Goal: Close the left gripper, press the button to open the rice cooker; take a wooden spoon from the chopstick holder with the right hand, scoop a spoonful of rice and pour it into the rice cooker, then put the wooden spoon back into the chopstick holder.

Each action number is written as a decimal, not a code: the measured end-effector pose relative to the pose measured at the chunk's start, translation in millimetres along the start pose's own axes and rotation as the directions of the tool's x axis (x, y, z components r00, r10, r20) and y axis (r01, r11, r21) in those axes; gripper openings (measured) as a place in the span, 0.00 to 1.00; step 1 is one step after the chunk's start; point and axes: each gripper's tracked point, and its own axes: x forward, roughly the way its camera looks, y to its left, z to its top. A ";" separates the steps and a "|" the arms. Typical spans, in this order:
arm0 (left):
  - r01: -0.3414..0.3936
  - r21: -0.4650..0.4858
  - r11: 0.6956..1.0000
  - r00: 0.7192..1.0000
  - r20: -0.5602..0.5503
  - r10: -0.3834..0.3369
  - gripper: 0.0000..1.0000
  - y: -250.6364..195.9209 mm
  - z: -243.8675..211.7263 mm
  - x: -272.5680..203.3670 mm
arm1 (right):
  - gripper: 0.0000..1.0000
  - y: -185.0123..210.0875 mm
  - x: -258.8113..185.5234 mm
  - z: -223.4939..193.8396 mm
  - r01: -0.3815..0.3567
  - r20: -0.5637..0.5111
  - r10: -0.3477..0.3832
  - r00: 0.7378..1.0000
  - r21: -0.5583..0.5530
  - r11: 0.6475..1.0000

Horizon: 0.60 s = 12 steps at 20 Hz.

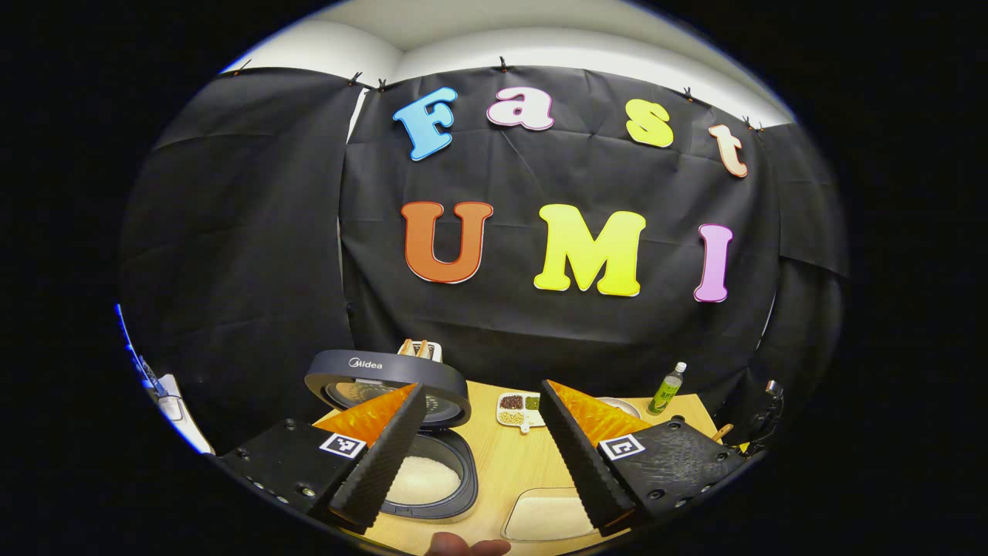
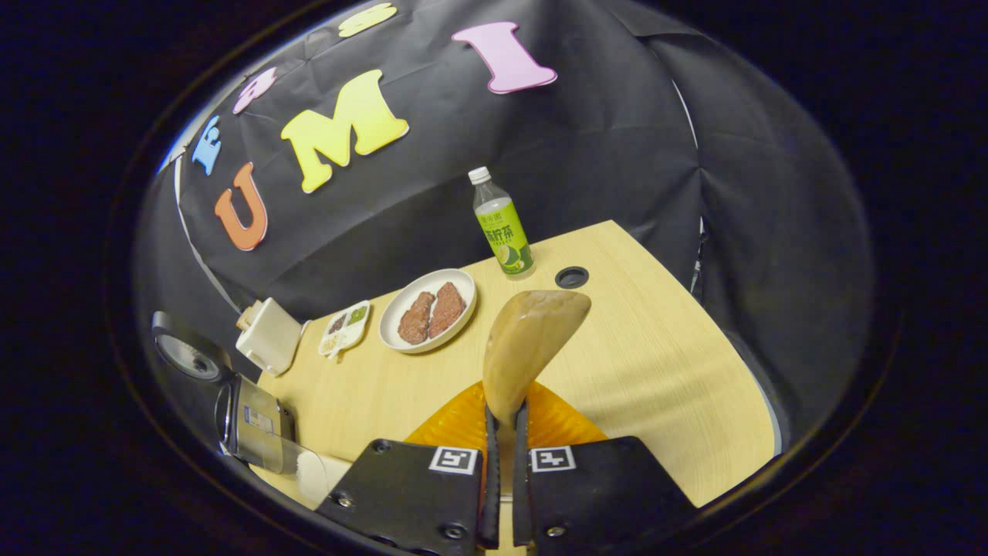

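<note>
The left hand-held gripper (image 1: 482,455) hangs above the wooden surface (image 1: 502,463) with its two fingers spread wide and nothing between them. Beneath its left finger the rice cooker (image 1: 421,452) stands with the lid (image 1: 386,378) swung up, and white rice shows in the inner pot. A shallow tray of rice (image 1: 548,513) lies on the surface just beside the right finger. Farther back sit a small divided dish of grains (image 1: 519,409) and a green bottle (image 1: 667,388), well apart from each other.

The right hand-held gripper (image 2: 503,432) has its fingers pressed together on the handle of the wooden spoon (image 2: 529,344), whose bowl rises upright above the fingers, over the surface. In the right gripper view, a white plate (image 2: 429,310) holding two brown pieces lies beyond the spoon, with the bottle standing near it, toward the far edge. To the left a white holder (image 2: 268,336) stands just beside the divided dish. Whether the spoon's bowl carries any rice I cannot tell.
</note>
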 end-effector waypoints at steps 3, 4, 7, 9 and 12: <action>0.004 0.006 1.000 1.000 0.031 -0.004 0.95 14.0 5.6 -16.1 | 0.09 11.0 -25.1 18.6 0.026 0.071 -0.025 0.997 -0.020 0.999; 0.004 0.010 1.000 0.999 0.045 -0.005 0.95 19.3 6.9 -22.0 | 0.09 15.6 -35.5 27.1 0.037 0.096 -0.034 0.995 -0.028 0.999; 0.008 0.032 0.999 0.997 0.077 -0.011 0.95 34.2 8.9 -40.1 | 0.09 36.9 -68.1 45.5 0.048 0.156 -0.041 0.987 -0.042 0.998; 0.015 0.053 0.998 0.995 0.097 -0.020 0.94 43.8 7.7 -49.6 | 0.09 53.4 -88.8 51.8 0.062 0.187 -0.050 0.981 -0.059 0.996; 0.042 0.072 0.996 0.993 0.108 -0.050 0.94 50.9 3.8 -63.5 | 0.09 88.2 -113.8 43.6 0.073 0.195 -0.059 0.979 -0.067 0.995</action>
